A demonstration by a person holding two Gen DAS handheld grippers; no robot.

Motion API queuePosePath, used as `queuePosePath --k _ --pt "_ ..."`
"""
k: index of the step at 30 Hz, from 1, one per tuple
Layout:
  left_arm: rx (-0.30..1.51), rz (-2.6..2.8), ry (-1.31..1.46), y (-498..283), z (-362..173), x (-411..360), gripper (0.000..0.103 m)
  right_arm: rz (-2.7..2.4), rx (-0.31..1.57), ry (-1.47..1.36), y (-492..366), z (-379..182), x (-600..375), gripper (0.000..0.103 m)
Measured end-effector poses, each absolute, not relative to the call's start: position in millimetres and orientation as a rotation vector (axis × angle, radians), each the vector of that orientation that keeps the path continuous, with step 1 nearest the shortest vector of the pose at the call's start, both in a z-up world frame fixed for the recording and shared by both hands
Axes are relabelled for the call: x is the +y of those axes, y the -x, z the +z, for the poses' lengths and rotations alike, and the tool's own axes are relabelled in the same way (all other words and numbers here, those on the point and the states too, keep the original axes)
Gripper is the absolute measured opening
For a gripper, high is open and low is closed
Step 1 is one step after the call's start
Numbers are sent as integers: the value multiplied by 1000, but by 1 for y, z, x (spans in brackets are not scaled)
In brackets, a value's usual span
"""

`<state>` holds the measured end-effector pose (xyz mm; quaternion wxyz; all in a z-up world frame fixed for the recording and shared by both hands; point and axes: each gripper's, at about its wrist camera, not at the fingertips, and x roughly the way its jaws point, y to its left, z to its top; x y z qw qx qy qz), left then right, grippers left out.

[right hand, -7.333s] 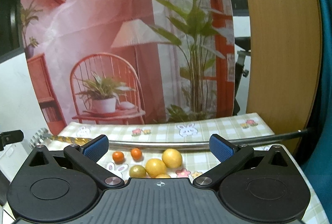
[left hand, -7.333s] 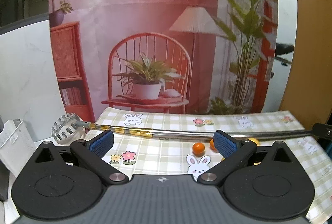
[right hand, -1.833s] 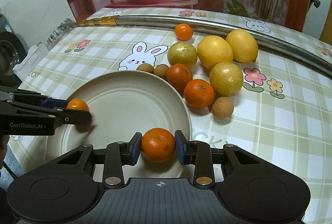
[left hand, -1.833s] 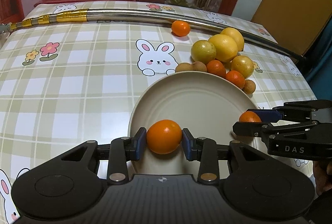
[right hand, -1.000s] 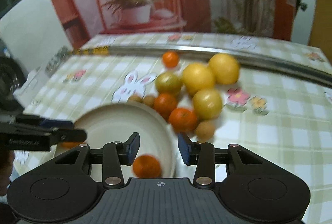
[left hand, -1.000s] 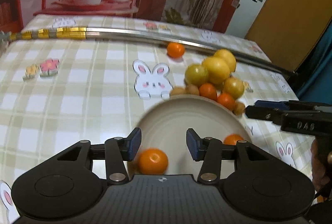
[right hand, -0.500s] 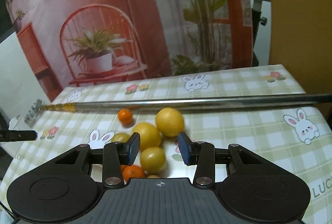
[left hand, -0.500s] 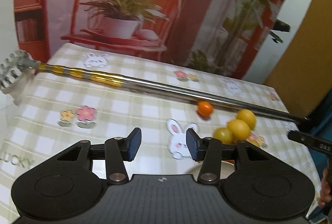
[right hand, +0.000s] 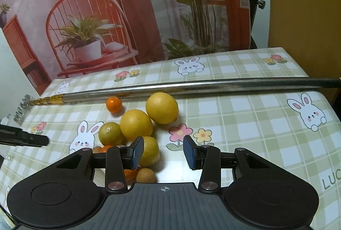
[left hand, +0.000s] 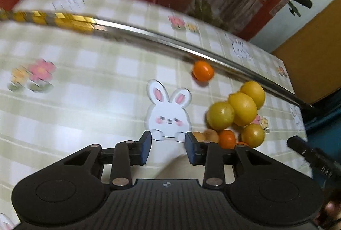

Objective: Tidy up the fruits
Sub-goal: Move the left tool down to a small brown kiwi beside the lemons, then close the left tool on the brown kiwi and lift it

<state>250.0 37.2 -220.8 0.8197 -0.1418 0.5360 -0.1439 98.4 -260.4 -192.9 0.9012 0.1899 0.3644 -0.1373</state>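
both grippers [left hand: 168,148] [right hand: 163,152] gape (empty) above the fruit pile [right hand: 136,124].

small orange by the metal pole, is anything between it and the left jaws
Nothing visible blocks it. The small orange sits alone against the metal pole, apart from the fruit cluster on its right. Between it and the open left gripper lies only bare tablecloth with the bunny print.

Both tongs, left [left hand: 168,147] and right [right hand: 163,152], released their oranges onto the plate [left hand: 177,167] and lifted away, empty.
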Motion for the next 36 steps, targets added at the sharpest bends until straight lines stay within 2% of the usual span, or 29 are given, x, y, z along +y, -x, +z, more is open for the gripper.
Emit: queuePosePath --k 6,11,25,36 --pt "1193 -331 347 -268 -233 16 36 -296 764 -418 -95 -198 -267 39" --pt "1224 -333 376 -275 -245 6 27 -299 773 -430 -96 -201 -270 39" --pt "1271 -361 450 -279 -262 3 27 -300 783 -449 -97 -206 -273 39" --pt "1228 -290 426 -276 -256 19 27 -302 784 -450 -96 -206 -273 39"
